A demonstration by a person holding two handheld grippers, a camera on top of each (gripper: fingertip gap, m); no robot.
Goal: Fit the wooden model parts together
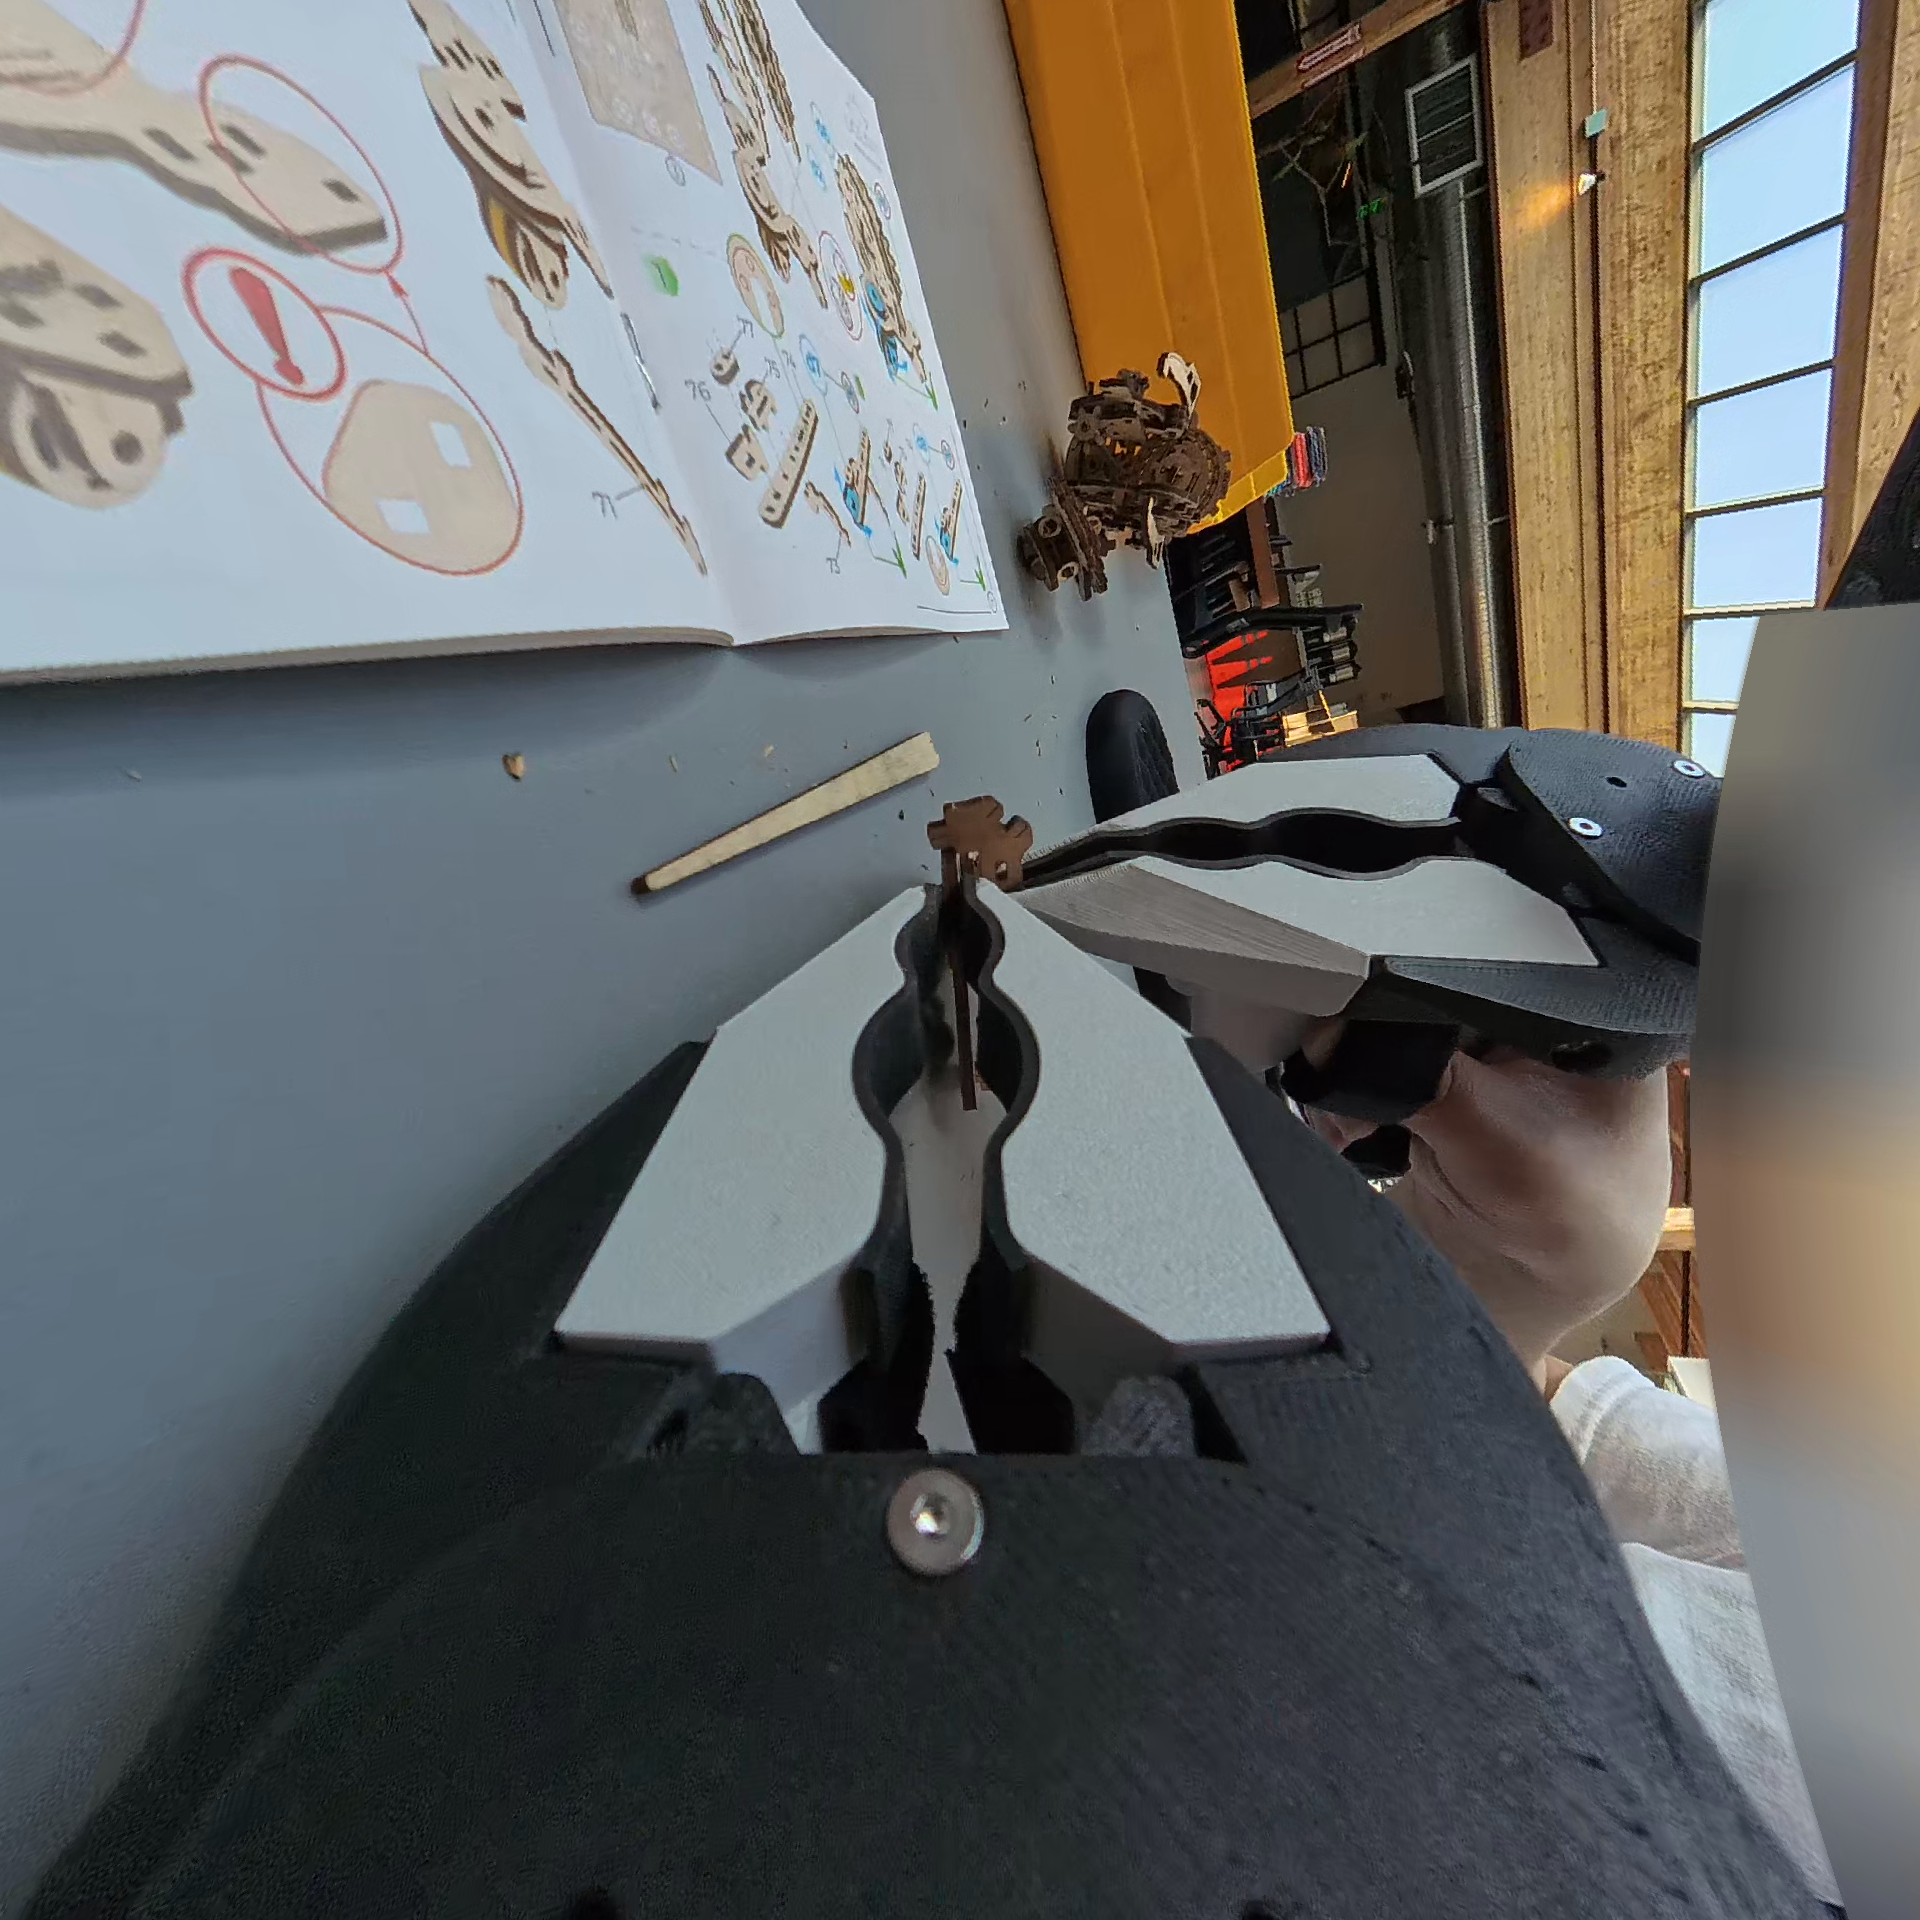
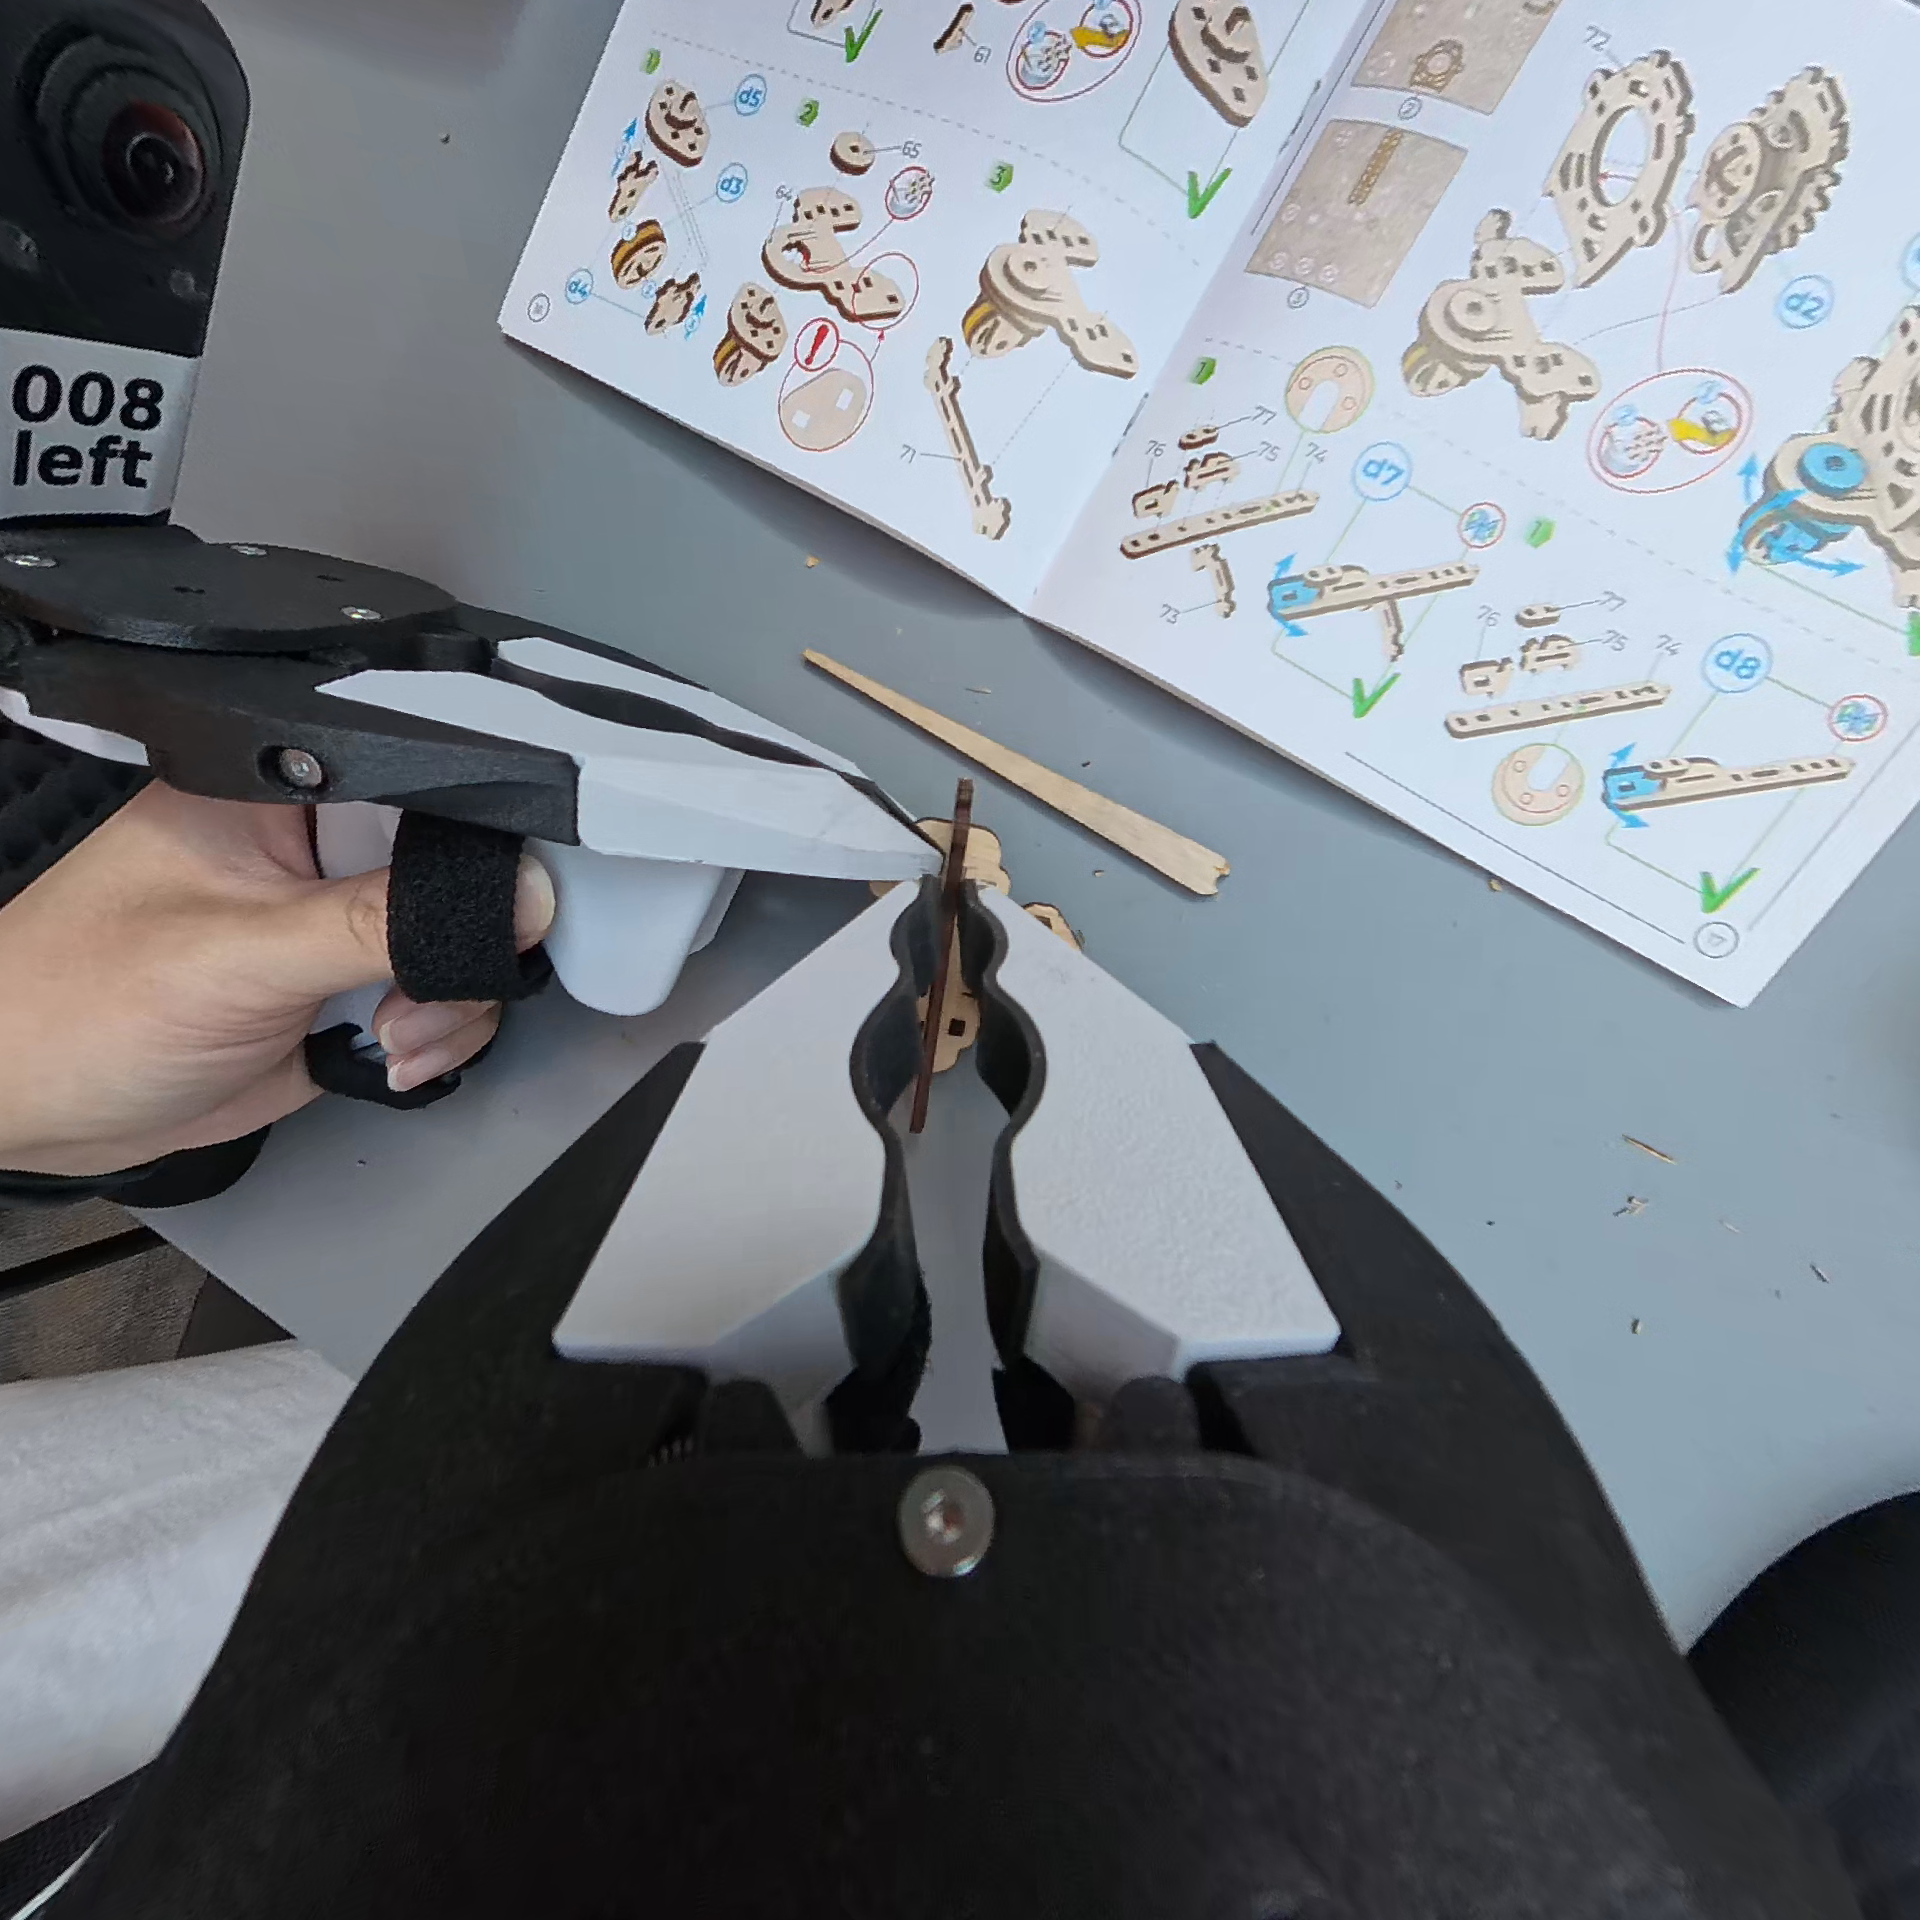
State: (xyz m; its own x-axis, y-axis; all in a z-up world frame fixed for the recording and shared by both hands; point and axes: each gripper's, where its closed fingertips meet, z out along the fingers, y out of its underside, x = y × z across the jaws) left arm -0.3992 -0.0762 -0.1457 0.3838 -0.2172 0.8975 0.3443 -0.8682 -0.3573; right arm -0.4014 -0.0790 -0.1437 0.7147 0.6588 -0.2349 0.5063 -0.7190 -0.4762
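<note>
My left gripper [image 1: 954, 899] is shut on a thin flat wooden part [image 1: 962, 997], seen edge-on between its fingers. My right gripper [image 2: 948, 888] is shut on another thin wooden part [image 2: 940, 966], also edge-on. The two grippers meet tip to tip just above the grey table [image 2: 623, 582]. In the left wrist view the right gripper [image 1: 1029, 868] comes in from the right, and its small notched part [image 1: 982, 831] touches the top of mine. In the right wrist view the left gripper [image 2: 930, 857] comes in from the left, and its pale part [image 2: 982, 847] crosses mine at the tips.
An open instruction booklet [image 2: 1247, 416] lies on the table beyond the grippers, and a loose wooden stick [image 2: 1018, 774] lies just past the tips. A partly built wooden model [image 1: 1122, 478] stands by a yellow bin [image 1: 1153, 208]. Wood crumbs are scattered on the table. The grippers are tip to tip, or close to it.
</note>
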